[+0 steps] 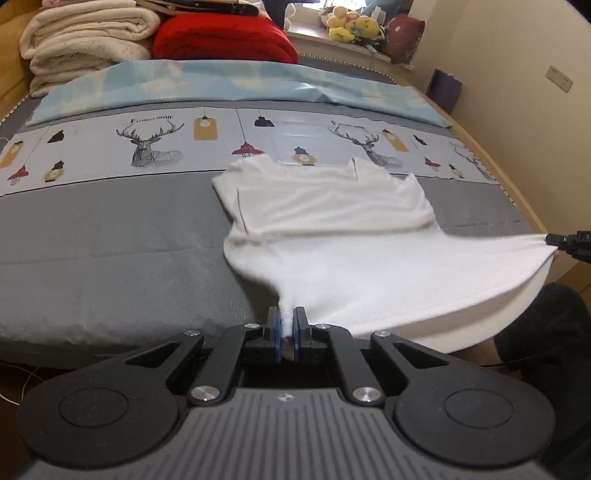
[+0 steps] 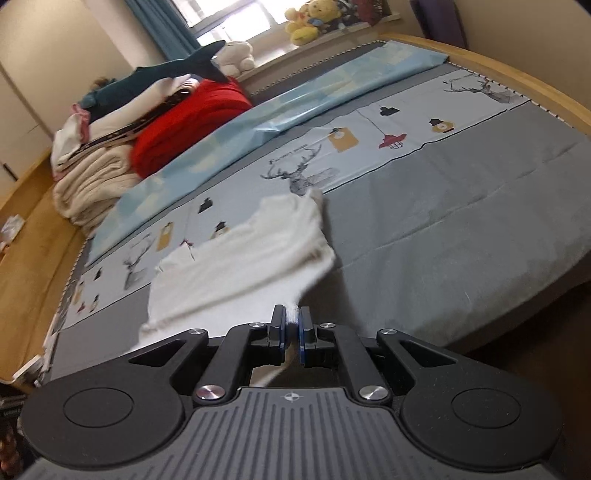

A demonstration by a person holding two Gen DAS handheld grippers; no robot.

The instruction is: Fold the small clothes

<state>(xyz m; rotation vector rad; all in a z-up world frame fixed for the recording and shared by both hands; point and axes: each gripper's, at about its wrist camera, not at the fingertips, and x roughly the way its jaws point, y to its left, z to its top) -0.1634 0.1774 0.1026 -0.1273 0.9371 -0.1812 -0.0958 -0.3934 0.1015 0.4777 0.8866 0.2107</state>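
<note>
We note the bed point(image 1: 110, 236) first: grey sheet, with a printed band of deer and lamps across it and a pale blue strip point(image 1: 221, 81) beyond that band. At the bed's far left corner sit cream blankets point(image 1: 85, 40) and a red quilt point(image 1: 225, 37), touching each other. Past the bed's far edge, on a sill, we see yellow plush toys point(image 1: 351, 24); the right wrist view adds a dark shark toy point(image 2: 166, 70) lying on top of the blanket pile.

The white shirt point(image 1: 332, 229) lies partly on the bed: its far part, with 2 sleeves, rests at the near edge of the printed band, while its near hem is raised off the bed and drawn taut between both tools. The cloth is blurred along the lifted part.

Left gripper point(image 1: 287, 314): jaws pressed together on 1 corner of the hem, white cloth bunched between the blue pads. Right gripper point(image 2: 291, 314): jaws likewise nipped on the other corner, a thin fold of cloth between them. In the left wrist view we see the right gripper's tip at the bed's right side, the hem stretched out to it.

A dark-clad part of the person point(image 1: 546, 325) shows below the lifted hem, off the bed's near edge.
</note>
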